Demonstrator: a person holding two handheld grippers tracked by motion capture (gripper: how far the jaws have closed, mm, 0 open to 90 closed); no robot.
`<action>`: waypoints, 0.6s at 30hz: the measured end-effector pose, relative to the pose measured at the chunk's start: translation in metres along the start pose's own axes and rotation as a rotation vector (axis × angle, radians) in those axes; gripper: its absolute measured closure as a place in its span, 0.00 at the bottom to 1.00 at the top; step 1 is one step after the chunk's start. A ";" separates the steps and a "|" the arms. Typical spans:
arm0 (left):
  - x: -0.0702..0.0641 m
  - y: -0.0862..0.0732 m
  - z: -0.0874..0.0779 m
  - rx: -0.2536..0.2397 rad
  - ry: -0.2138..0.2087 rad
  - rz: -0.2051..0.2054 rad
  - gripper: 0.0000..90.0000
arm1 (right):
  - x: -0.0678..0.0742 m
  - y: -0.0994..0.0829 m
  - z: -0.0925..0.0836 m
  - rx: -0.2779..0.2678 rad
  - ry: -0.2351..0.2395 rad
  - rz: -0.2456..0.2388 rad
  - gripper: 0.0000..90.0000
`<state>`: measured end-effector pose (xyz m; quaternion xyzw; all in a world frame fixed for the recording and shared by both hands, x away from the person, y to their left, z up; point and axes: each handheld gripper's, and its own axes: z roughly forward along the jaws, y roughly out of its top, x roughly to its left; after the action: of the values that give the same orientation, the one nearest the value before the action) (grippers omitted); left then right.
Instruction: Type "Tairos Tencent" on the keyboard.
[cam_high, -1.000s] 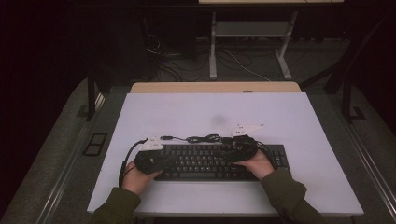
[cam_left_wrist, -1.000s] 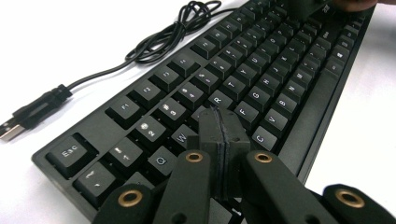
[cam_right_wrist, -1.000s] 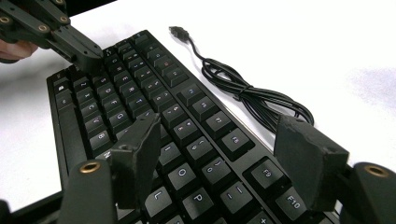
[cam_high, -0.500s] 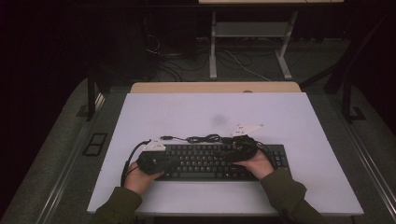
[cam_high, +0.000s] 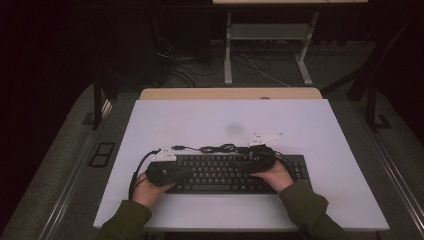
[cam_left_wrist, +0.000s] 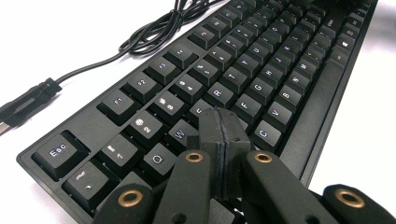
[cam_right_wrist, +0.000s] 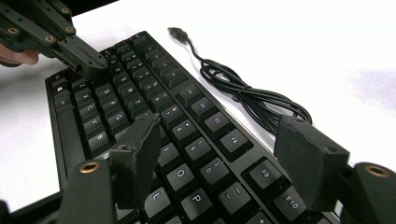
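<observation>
The keyboard (cam_high: 227, 172) lies under both grippers: left gripper (cam_left_wrist: 219, 126) pressed together over the letter keys (nothing between), right gripper (cam_right_wrist: 219, 154) spread apart above them.

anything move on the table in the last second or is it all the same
Nothing visibly changed. The left gripper stays shut with its tip over the keys at the keyboard's left end, the right gripper stays open above the right half, and the keyboard and its coiled cable lie where they were.
</observation>
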<state>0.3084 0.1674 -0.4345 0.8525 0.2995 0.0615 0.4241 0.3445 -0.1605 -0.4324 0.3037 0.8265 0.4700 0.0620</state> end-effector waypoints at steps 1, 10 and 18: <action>0.000 0.000 0.000 0.000 0.000 0.002 0.99 | 0.000 0.000 0.000 0.000 0.000 0.001 0.35; -0.003 0.003 -0.005 -0.020 -0.014 0.008 0.99 | 0.000 0.000 0.001 0.001 0.001 0.000 0.33; -0.007 0.004 -0.006 -0.023 -0.030 0.011 0.99 | -0.001 -0.001 0.002 0.001 -0.013 0.010 0.25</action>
<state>0.3024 0.1654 -0.4267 0.8500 0.2878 0.0547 0.4379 0.3459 -0.1604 -0.4342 0.3109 0.8247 0.4680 0.0651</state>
